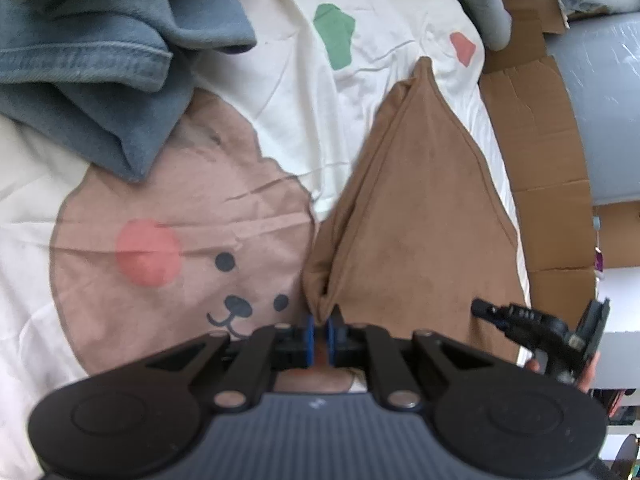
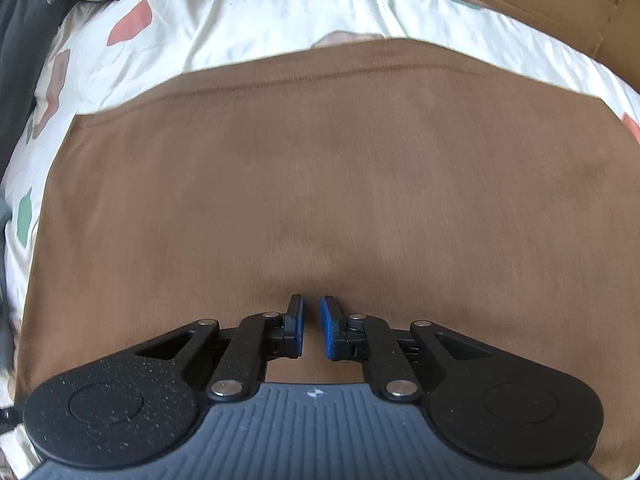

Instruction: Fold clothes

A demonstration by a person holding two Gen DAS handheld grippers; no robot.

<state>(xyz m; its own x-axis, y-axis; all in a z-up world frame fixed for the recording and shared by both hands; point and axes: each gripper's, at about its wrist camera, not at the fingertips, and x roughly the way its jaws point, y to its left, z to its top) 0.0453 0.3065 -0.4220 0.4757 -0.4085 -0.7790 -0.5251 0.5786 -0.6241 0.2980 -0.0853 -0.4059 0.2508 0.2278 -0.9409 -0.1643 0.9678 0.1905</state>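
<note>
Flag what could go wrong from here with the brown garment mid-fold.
1. The left claw pinches only a small bunched corner of the brown garment; it could slip out.
2. The right claw hangs open, gripping nothing, so the fold may drag crooked.
3. The blue garment pile lies close by and could get caught.

Left claw (image 1: 320, 334) pinched shut; right claw (image 2: 311, 326) slightly parted.

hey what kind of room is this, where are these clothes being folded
Probably a bedroom: the brown garment lies on a bear-print bedsheet, with blue jeans heaped beside it and flattened cardboard past the bed's edge.
</note>
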